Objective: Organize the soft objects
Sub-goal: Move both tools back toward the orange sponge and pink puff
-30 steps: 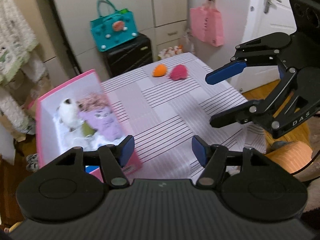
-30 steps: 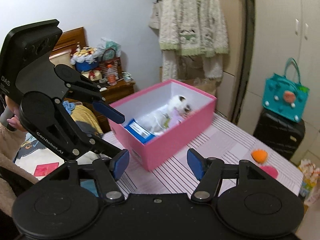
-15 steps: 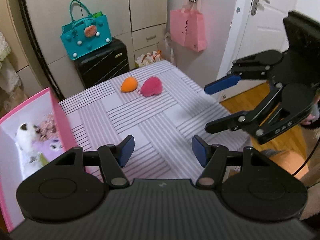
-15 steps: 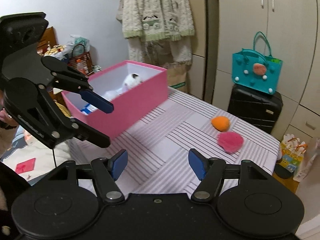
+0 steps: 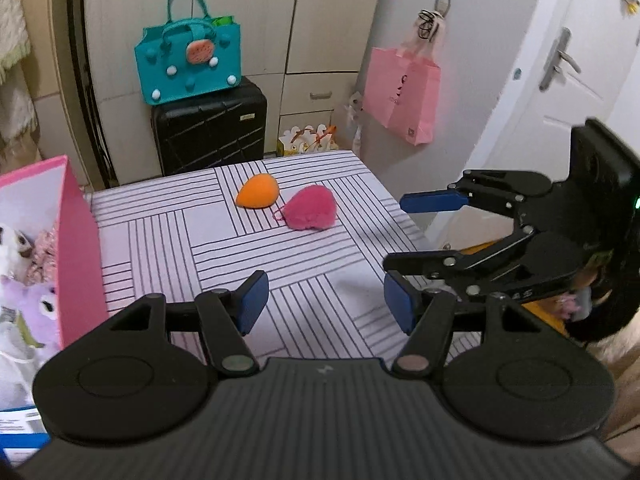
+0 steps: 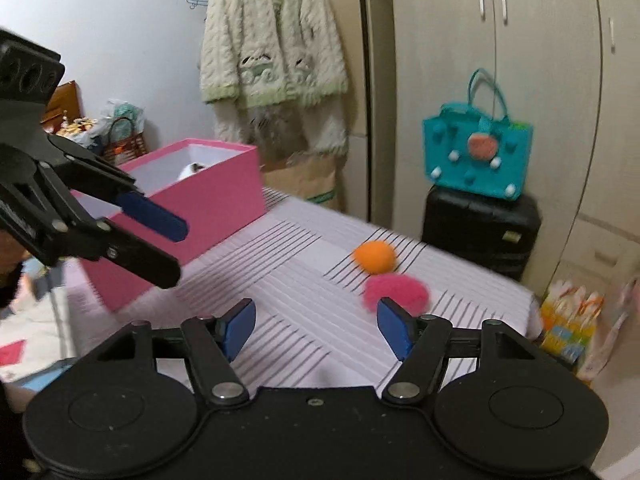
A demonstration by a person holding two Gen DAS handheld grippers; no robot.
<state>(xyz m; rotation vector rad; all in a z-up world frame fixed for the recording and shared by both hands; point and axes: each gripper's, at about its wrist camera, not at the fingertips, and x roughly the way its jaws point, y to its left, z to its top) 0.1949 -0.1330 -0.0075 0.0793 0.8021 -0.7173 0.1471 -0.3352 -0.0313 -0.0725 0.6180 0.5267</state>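
Observation:
An orange soft ball (image 5: 257, 191) and a pink fluffy heart (image 5: 310, 213) lie side by side at the far end of the striped table (image 5: 208, 248); they also show in the right wrist view, the ball (image 6: 374, 257) behind the heart (image 6: 396, 289). A pink box (image 5: 76, 248) at the left holds plush toys (image 5: 24, 280); the box (image 6: 208, 196) shows in the right wrist view too. My left gripper (image 5: 325, 306) is open and empty above the near table. My right gripper (image 6: 316, 326) is open and empty, just short of the heart.
A teal bag (image 5: 188, 66) sits on a black suitcase (image 5: 210, 132) behind the table. A pink bag (image 5: 400, 98) hangs by the white door (image 5: 560, 80). A knitted cardigan (image 6: 272, 56) hangs left of the wardrobe (image 6: 500, 60). The table's right edge drops to the floor.
Both grippers have swung away from the pink box toward the far end of the table; the orange ball and pink heart are now nearer. Both stay open and empty.

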